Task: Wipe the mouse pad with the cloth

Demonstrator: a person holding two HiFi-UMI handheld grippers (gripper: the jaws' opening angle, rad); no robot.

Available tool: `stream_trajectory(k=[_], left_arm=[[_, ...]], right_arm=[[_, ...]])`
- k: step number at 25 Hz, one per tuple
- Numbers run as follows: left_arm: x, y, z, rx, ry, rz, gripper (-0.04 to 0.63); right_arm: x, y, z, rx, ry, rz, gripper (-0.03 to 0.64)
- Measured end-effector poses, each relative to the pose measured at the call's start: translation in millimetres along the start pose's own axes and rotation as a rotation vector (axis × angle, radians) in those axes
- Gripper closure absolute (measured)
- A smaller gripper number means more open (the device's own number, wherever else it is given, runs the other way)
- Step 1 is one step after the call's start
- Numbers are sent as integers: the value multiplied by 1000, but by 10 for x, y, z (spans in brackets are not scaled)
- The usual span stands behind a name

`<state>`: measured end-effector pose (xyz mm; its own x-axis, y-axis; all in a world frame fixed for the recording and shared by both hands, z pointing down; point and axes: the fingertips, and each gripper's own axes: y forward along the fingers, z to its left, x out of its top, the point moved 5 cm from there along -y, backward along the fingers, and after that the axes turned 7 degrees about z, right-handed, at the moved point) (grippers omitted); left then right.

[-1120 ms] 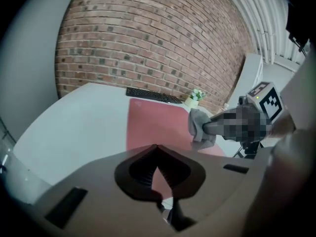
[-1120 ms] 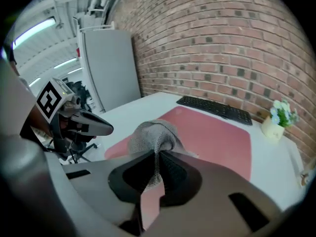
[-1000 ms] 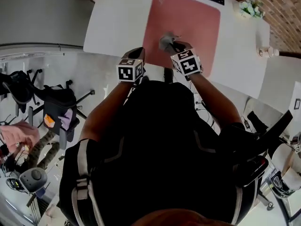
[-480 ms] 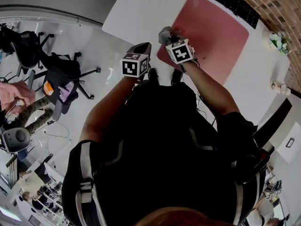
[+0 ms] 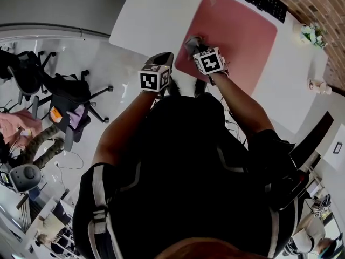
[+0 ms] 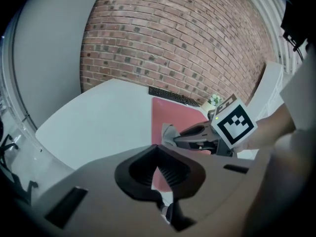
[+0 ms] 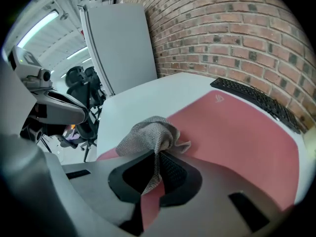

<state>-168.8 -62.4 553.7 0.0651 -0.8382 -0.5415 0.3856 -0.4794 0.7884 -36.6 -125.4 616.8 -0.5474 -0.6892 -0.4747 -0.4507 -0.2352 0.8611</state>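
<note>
Right gripper (image 7: 159,169), clamped on the grey cloth (image 7: 148,132), has swept to the mouse pad's (image 7: 237,132) near left corner, likely ending a stroke; left gripper (image 6: 160,174) hangs closed, empty.

The cloth (image 7: 149,134) is speckled grey, the mouse pad (image 7: 237,137) dusty red, the table (image 5: 151,15) white.

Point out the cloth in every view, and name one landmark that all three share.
Head view: the cloth is top centre, on the left edge of the mouse pad, towards its near corner.
Left gripper view: the cloth is a small grey tuft at centre frame, by the pad's left edge.
Right gripper view: the cloth is at centre, bunched between the jaws of the right gripper.
Shared landmark: the keyboard along the pad's far edge.
</note>
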Motion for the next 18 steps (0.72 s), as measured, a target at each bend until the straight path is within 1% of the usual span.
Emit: stream_trajectory(k=[6,10,18], left_arm=[[52,150,-186,-64,87,42,597],[101,251,-334,-101,130,56,596],[138,457,-642,-172,217,95,597]], right_arm=[[-202,-143,-161,-42,76,-15,583],[-372,-273,-297,-65,135,-20,584],[-763,-504,-610,-144,238,-30,584]])
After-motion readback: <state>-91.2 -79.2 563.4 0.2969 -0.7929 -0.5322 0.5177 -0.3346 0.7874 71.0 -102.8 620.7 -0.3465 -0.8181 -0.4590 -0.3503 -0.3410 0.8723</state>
